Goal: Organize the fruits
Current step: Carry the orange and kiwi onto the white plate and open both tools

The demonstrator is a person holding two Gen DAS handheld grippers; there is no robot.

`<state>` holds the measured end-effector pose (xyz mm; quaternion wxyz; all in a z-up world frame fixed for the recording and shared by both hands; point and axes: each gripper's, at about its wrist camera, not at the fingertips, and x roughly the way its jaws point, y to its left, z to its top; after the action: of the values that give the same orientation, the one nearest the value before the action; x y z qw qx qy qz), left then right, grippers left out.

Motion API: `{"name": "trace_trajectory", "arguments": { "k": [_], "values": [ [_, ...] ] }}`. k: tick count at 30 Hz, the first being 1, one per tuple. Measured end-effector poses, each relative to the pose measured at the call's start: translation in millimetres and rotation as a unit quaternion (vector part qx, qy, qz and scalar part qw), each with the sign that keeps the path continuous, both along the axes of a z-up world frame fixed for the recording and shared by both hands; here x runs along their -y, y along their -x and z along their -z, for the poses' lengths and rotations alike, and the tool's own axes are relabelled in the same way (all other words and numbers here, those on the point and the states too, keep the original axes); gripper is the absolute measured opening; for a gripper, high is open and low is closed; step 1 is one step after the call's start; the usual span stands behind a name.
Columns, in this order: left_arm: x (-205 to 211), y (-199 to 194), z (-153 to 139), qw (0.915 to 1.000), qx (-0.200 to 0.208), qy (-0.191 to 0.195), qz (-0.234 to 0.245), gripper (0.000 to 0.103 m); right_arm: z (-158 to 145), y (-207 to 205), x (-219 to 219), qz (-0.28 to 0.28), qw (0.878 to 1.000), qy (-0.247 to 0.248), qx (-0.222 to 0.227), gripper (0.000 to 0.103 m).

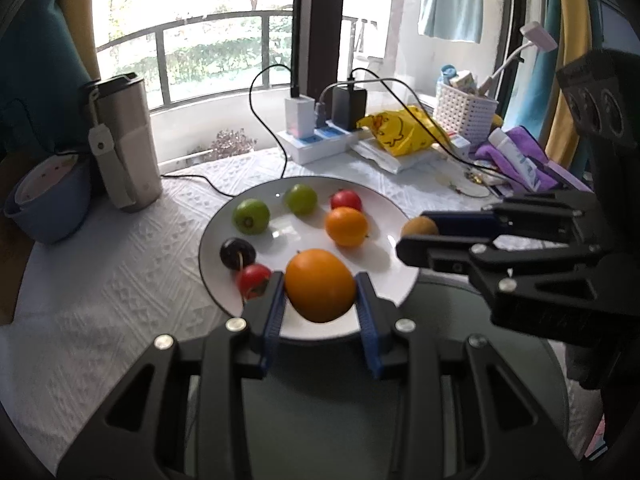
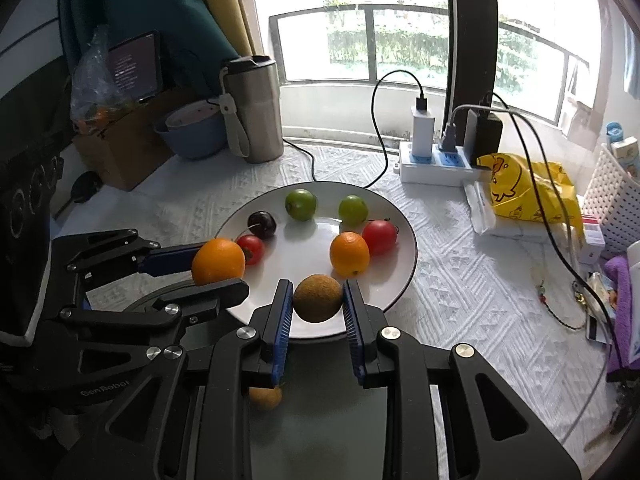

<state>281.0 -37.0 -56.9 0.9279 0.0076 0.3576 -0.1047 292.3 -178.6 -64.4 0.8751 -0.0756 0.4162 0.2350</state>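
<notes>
My left gripper (image 1: 320, 292) is clamped on an orange (image 1: 320, 285), held over the near edge of the white plate (image 1: 396, 216). My right gripper (image 2: 318, 300) is clamped on a brown fruit (image 2: 319, 298) over the same rim. Six fruits lie on the plate; another small brown one (image 2: 265, 397) sits below my right gripper.

Round white ceramic plate (image 2: 404, 276) on embossed white tablecloth (image 2: 460, 280); steel tumbler (image 2: 256, 112) behind-left, white power strip (image 2: 436, 168) behind-right.

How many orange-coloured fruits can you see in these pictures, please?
2: a large orange gripped in the left gripper over the white plate's near rim, and a smaller orange lying on the plate beside a red tomato.
</notes>
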Motion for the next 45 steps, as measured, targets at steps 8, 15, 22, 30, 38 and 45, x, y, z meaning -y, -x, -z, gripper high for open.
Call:
{"name": "trace_trajectory", "arguments": {
  "k": [8, 15, 22, 30, 38, 45],
  "values": [
    [-4.2, -24.5, 9.3, 0.9999, -0.011, 0.009, -0.009, 0.036, 16.3, -23.3, -4.9, -0.004, 1.000, 0.008, -0.011, 0.027],
    [-9.2, -41.7, 13.6, 0.9995, -0.016, 0.021, -0.019, 0.036, 33.9, -38.1, -8.8, -0.004, 1.000, 0.011, -0.028, 0.027],
    [-12.5, -58.0, 19.2, 0.9990, -0.024, 0.025, -0.028, 0.036, 42.3, -48.7, -12.2, -0.001, 0.999, 0.025, -0.024, 0.027],
    [-15.2, -61.4, 21.4, 0.9983, -0.032, 0.033, -0.035, 0.036, 40.6, -50.0, -7.2, 0.014, 0.999, 0.030, -0.017, 0.027],
    [-15.9, -50.8, 8.4, 0.9986, -0.017, 0.035, -0.034, 0.037, 26.1, -39.8, -3.4, 0.027, 0.999, 0.029, -0.004, 0.032],
    [-18.9, -27.7, -5.8, 0.9982, 0.001, 0.045, -0.039, 0.045, 9.5, -21.0, 0.2, 0.034, 0.999, 0.025, 0.008, 0.033]
  ]
}}
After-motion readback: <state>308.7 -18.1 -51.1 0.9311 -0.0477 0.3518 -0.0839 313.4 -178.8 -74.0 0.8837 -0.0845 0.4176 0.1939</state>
